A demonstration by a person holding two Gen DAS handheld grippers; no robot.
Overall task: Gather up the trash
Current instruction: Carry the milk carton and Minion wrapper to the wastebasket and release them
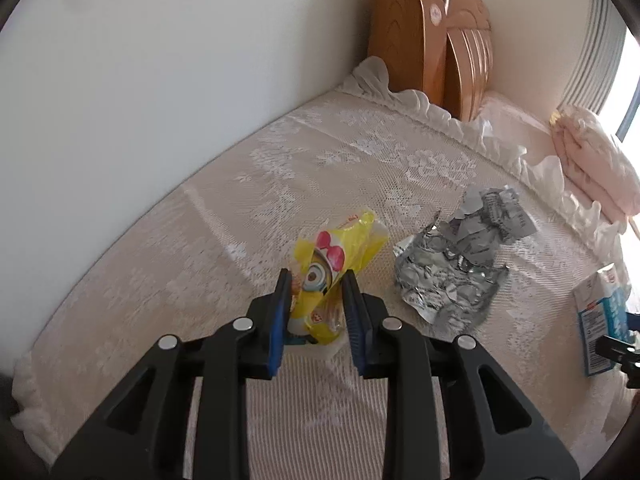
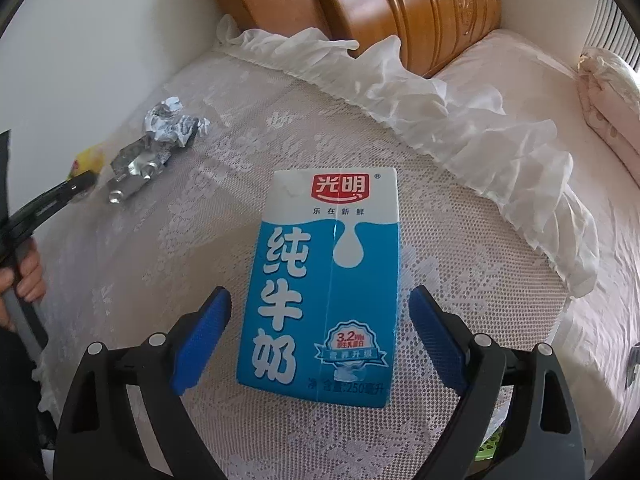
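The yellow snack wrapper (image 1: 320, 280) stands pinched between the blue pads of the left gripper (image 1: 316, 292), which is closed on it above the lace cloth (image 1: 200, 240) that covers the table, with the crumpled silver wrapper (image 1: 452, 256) lying just beside it. The blue and white milk carton (image 2: 324, 280) lies flat on the same cloth between the fingers of the right gripper (image 2: 320, 320), whose jaws stand wide and do not touch it. Behind the frilled edge of the cloth are a wooden headboard (image 2: 400, 12) and a bed (image 2: 520, 80) with pink bedding.
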